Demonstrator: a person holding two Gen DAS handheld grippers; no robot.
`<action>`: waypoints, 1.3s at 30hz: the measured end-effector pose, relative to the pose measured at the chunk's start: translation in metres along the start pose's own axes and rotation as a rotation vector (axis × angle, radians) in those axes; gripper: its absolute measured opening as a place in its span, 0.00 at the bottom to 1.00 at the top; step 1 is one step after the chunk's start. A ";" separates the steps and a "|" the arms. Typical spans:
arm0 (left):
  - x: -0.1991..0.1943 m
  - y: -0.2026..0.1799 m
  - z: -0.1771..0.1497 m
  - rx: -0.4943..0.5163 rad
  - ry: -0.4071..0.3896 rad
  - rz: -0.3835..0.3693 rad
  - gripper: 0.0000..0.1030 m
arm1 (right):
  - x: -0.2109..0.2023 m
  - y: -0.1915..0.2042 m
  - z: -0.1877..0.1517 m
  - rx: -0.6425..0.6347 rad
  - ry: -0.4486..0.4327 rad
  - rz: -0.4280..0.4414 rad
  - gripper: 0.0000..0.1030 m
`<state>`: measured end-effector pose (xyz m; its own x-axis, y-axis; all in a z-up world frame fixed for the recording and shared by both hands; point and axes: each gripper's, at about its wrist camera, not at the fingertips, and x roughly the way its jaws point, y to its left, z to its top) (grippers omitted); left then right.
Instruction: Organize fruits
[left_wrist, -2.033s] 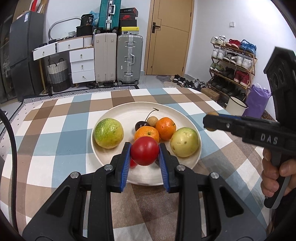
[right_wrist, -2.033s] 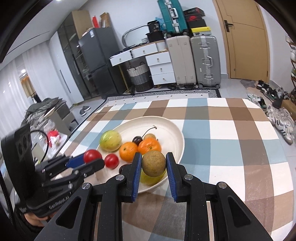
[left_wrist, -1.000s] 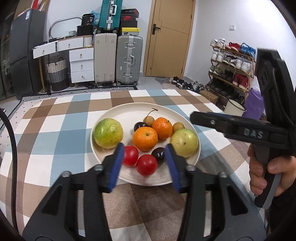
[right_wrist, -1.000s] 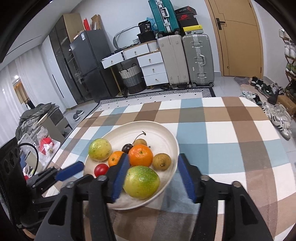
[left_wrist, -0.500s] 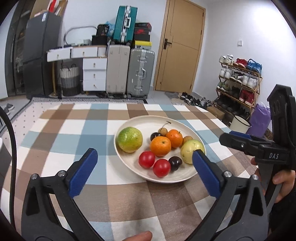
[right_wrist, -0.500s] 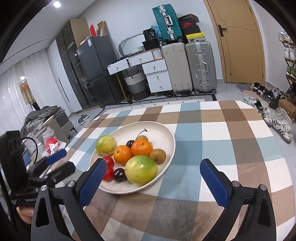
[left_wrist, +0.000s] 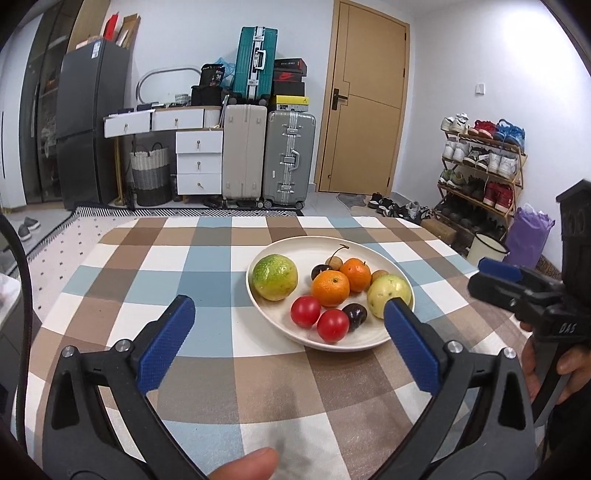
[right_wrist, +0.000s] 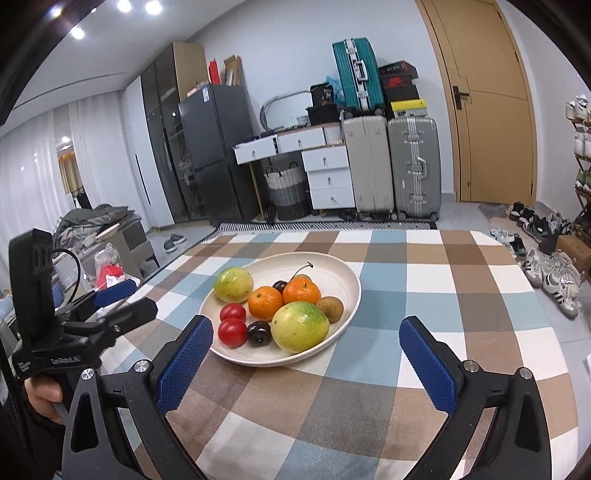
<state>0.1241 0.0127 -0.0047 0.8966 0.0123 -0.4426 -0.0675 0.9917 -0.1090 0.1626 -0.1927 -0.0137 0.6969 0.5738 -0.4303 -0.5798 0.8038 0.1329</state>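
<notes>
A cream plate (left_wrist: 325, 244) (right_wrist: 334, 266) on the checked tablecloth holds two green-yellow fruits (left_wrist: 275, 277), two oranges (left_wrist: 330, 288), two red tomatoes (left_wrist: 332, 325), a dark plum (left_wrist: 354, 312), a stemmed cherry (right_wrist: 279, 285) and a brown kiwi (right_wrist: 330, 308). My left gripper (left_wrist: 289, 306) is open, drawn back in front of the plate's near left side, with nothing held. My right gripper (right_wrist: 306, 326) is also open and empty, back from the plate's near right side. Each gripper shows in the other's view, the right gripper (left_wrist: 495, 273) and the left gripper (right_wrist: 118, 295).
The checked tablecloth (left_wrist: 236, 369) spreads in front of the plate and to its left. A thumb (left_wrist: 247, 461) shows at the bottom edge. Beyond the table stand suitcases (left_wrist: 269, 158), white drawers (left_wrist: 199, 162), a dark fridge (right_wrist: 214, 155), a door and a shoe rack (left_wrist: 480, 166).
Two seconds ago the left gripper held a tomato and the right a kiwi. Both fruits now lie in the plate. Both jaws have spread wide and both grippers have pulled back from the plate.
</notes>
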 end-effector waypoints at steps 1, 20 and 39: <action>-0.002 -0.001 -0.001 0.006 -0.003 0.002 0.99 | -0.004 0.001 -0.002 -0.003 -0.010 0.004 1.00; -0.017 -0.001 -0.008 0.014 -0.037 0.008 0.99 | -0.014 0.015 -0.011 -0.073 -0.045 -0.005 1.00; -0.017 -0.002 -0.005 0.025 -0.038 0.009 0.99 | -0.018 0.015 -0.011 -0.076 -0.050 -0.013 1.00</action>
<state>0.1067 0.0097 -0.0015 0.9120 0.0259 -0.4093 -0.0653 0.9945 -0.0825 0.1364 -0.1930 -0.0138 0.7237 0.5721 -0.3860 -0.5997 0.7981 0.0585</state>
